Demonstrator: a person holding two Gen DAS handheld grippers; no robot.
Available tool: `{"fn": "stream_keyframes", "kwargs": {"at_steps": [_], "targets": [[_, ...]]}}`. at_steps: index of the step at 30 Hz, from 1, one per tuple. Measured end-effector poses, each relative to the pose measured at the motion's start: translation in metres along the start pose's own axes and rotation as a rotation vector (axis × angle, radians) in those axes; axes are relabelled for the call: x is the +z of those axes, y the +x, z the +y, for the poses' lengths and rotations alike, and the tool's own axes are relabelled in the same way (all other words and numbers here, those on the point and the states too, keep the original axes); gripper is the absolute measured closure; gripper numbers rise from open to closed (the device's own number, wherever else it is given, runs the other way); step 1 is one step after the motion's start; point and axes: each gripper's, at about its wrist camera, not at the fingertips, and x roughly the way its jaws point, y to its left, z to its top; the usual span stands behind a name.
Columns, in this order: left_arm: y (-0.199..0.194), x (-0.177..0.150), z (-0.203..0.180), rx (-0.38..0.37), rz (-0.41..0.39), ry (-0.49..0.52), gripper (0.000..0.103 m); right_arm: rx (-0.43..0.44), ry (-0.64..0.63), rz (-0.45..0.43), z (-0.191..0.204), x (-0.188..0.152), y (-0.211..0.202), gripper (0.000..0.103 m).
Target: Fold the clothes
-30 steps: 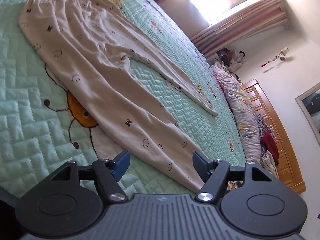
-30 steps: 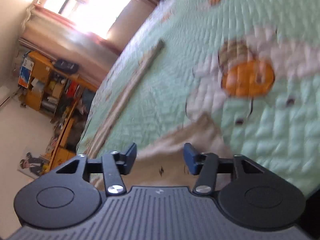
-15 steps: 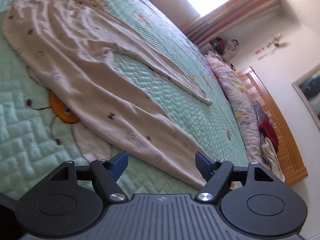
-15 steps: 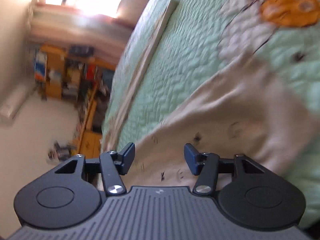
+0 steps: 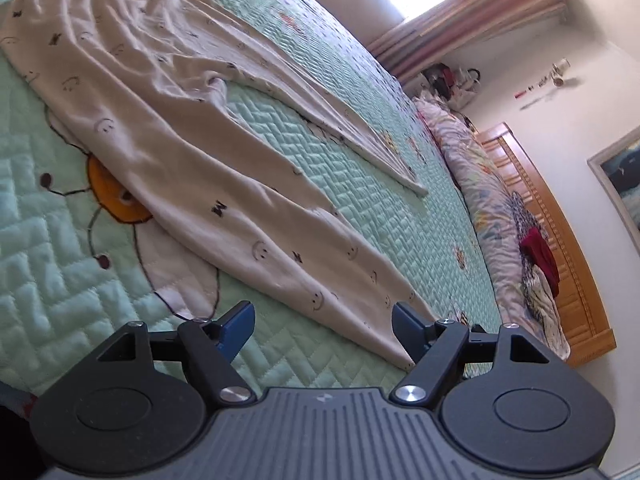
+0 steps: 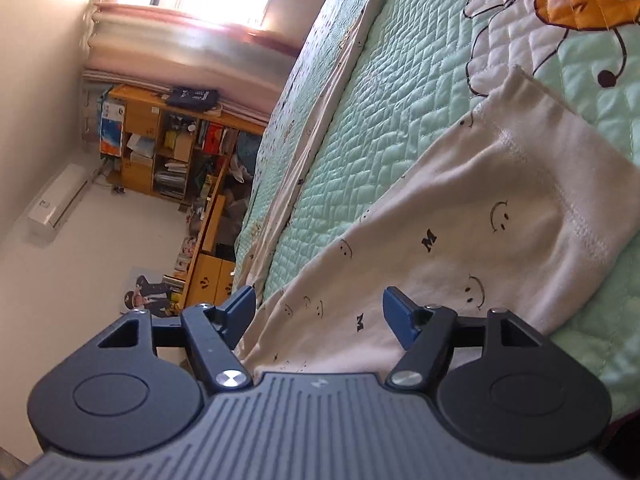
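Both grippers hang low over the bed, gripping nothing. Left gripper stands wide apart, a trouser cuff's hem edge lying just under its right pad, bare quilt under the left one. Right gripper has just been spreading its jaws; the cream trousers lie below the gap, not pinched. Beyond, the trousers spread flat, legs splayed apart with a wedge of green quilt between them, waistband farthest off. Open quilt runs around them to the bed's far edge and the wooden headboard.
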Motion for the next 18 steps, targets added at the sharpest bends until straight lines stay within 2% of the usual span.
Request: {"fn": "stream_keyframes", "kwargs": {"at_steps": [4,9,13,15,18], "targets": [[0.001,0.0,0.003,0.004,0.001,-0.011,0.025,0.02,0.036,-0.024,-0.006,0.002,-0.007,0.031],[0.005,-0.002,-0.002,-0.007,0.015,0.008,0.025,0.019,0.016,-0.023,0.001,0.001,-0.002,0.031],[0.006,-0.003,-0.004,-0.01,0.017,0.016,0.025,0.078,-0.071,0.012,0.028,-0.001,0.011,0.029],[0.006,-0.003,-0.003,-0.01,0.015,0.017,0.025,0.073,-0.119,0.042,0.037,-0.004,0.021,0.028],[0.003,-0.003,-0.002,-0.009,0.011,0.013,0.025,0.038,-0.097,0.083,0.03,-0.005,0.031,0.028]]}}
